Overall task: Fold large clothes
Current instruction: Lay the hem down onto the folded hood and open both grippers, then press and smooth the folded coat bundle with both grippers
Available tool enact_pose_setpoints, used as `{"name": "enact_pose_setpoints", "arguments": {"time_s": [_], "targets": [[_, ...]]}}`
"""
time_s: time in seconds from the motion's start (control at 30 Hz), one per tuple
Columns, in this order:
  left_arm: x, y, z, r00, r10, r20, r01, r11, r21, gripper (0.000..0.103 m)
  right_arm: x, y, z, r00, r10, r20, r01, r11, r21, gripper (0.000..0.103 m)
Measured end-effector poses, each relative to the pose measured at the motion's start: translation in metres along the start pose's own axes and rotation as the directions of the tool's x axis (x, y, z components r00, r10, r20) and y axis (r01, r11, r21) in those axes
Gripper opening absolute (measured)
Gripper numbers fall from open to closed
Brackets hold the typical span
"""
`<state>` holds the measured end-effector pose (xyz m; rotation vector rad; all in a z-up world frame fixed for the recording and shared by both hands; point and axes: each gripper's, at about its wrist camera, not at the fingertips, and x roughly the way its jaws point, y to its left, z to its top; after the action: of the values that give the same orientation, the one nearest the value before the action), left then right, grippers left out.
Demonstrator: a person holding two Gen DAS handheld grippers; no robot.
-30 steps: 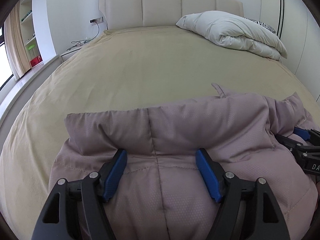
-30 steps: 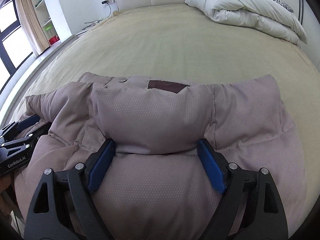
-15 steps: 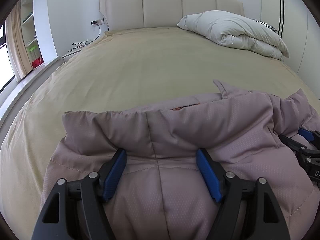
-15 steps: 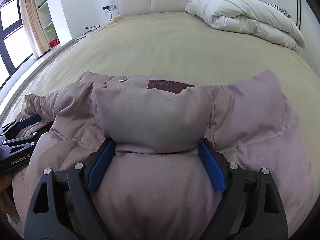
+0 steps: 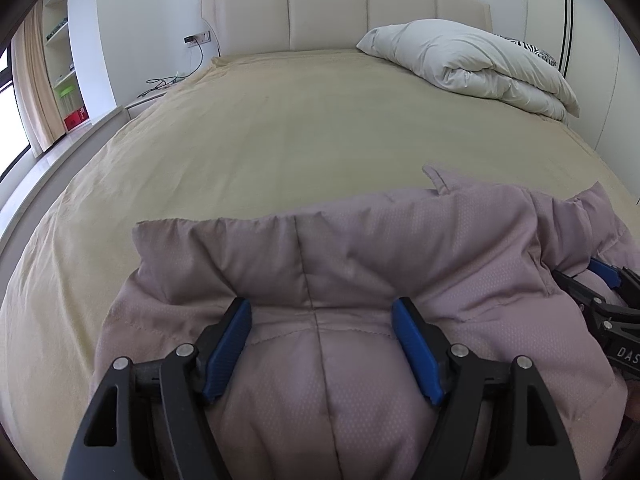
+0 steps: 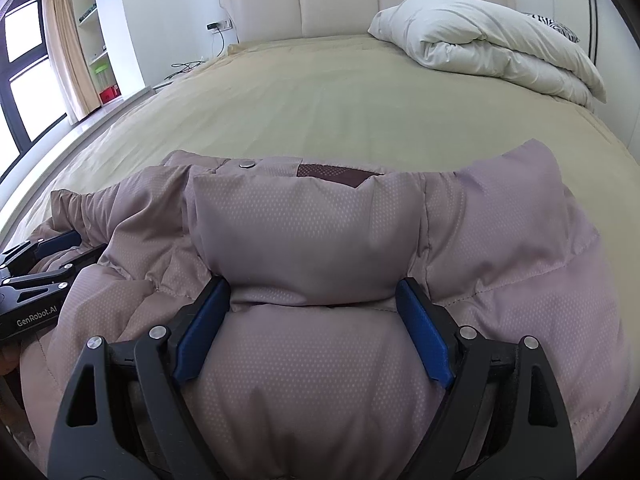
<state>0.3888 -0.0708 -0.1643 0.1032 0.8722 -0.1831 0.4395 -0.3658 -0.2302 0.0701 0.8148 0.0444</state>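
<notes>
A puffy mauve padded jacket (image 5: 360, 248) lies bunched at the near end of the bed. My left gripper (image 5: 320, 308) is shut on a thick fold of it, which bulges out past the blue pads. My right gripper (image 6: 312, 286) pinches another thick fold of the jacket (image 6: 304, 232) just below the collar. There a snap button and a dark red label show. Each gripper appears in the other's view: the right gripper (image 5: 604, 280) at the far right edge, the left gripper (image 6: 52, 244) at the far left edge, both partly buried in fabric.
A tan bedsheet (image 5: 300, 140) stretches beyond the jacket to a cream headboard (image 5: 344, 12). A folded white duvet (image 5: 480, 60) lies at the back right. Left of the bed are a low nightstand with cables (image 5: 160, 84), shelves and a window.
The right wrist view has tipped up a little, so more of the headboard shows. The jacket's far edge has shifted slightly. Both grippers keep their hold on it.
</notes>
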Motion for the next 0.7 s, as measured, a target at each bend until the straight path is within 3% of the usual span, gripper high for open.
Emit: {"name": "enact_pose_setpoints", "arguments": {"time_s": [0.17,0.27,0.37,0.43,0.5,0.6,0.7], "targets": [[-0.081,-0.006,-0.029,0.994,-0.023,0.106,0.028,0.999,-0.046,0.076,-0.032,-0.007,0.001,0.998,0.063,-0.024,-0.063,0.997,0.035,0.086],[-0.103,-0.024,-0.047,0.989,-0.084,0.119,0.087,0.996,-0.022,0.076,-0.084,-0.017,-0.012,0.994,0.067,0.088,-0.076,0.993,0.094,0.086],[-0.096,-0.049,-0.055,0.992,-0.08,0.099,0.074,0.996,0.056,0.078,-0.115,-0.02,-0.029,0.992,-0.01,0.126,0.001,0.998,0.069,0.086],[-0.079,-0.053,-0.058,0.995,-0.069,0.074,0.065,0.996,0.054,0.083,-0.11,-0.022,-0.04,0.995,-0.078,0.063,0.077,0.997,0.023,0.087],[-0.067,-0.05,-0.06,0.995,-0.068,0.068,0.066,0.997,0.032,0.088,-0.094,-0.028,-0.054,0.998,-0.061,-0.01,0.061,0.998,0.002,0.089],[-0.055,-0.054,-0.06,0.996,-0.055,0.069,0.051,0.997,0.053,0.09,-0.092,-0.031,-0.066,0.997,-0.047,0.057,0.047,0.999,-0.008,0.092],[-0.046,-0.054,-0.06,0.995,-0.059,0.08,0.055,0.997,0.045,0.091,-0.087,-0.025,-0.075,0.991,-0.096,0.09,0.099,0.995,-0.029,0.093]]}}
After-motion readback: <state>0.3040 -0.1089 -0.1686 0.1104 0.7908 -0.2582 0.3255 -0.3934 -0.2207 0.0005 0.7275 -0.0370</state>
